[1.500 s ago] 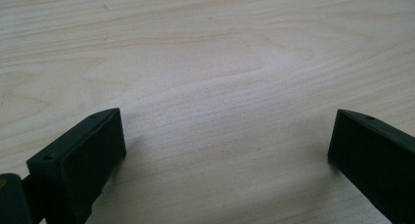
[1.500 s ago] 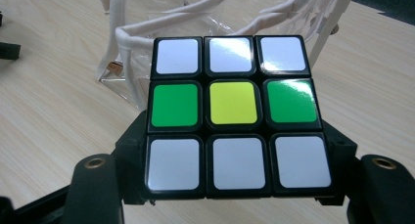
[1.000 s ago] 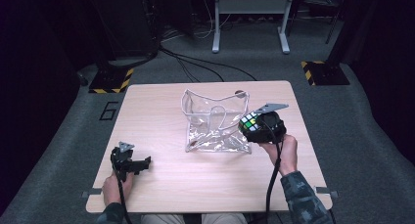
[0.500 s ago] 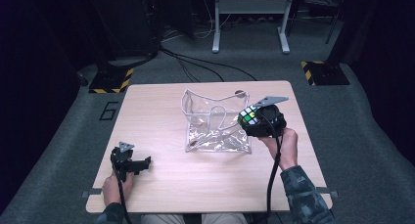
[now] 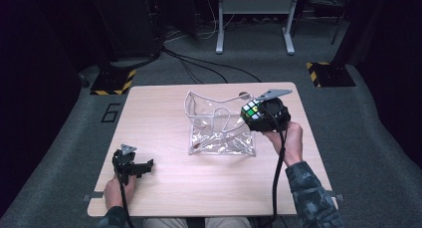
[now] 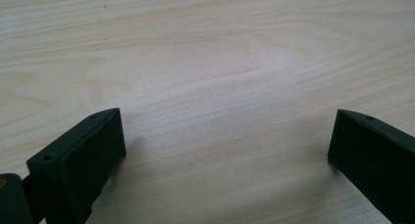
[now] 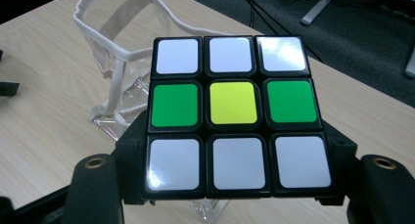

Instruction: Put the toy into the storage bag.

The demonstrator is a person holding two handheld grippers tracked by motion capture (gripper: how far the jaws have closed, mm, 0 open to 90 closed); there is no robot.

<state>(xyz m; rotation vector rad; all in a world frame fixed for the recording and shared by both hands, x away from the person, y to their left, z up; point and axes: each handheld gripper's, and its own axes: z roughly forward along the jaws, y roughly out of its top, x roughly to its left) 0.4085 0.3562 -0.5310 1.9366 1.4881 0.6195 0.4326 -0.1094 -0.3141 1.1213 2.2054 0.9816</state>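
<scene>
The right tool [image 5: 260,113] holds a puzzle cube [image 5: 251,110] with white, green and yellow squares. Its two jaws press on the sides of the cube, so they stand about half open, as wide as the cube. The cube is up in the air, off the bench [image 5: 164,113], just at the right edge of a clear plastic bag [image 5: 219,123]. In the right gripper view the cube [image 7: 234,115] is very close and the bag [image 7: 117,67] lies past it with its white-trimmed mouth open.

So the picking up looks done. It seems the cube is meant to go into the bag. That part is not done yet: the cube is not inside. What is left is to move it over the open mouth, lower it in and let go.

The left tool [image 5: 142,166] rests at the near left of the bench, well apart from the bag. Its jaws are wide and hold nothing; bare wood [image 6: 220,87] shows between them.
</scene>
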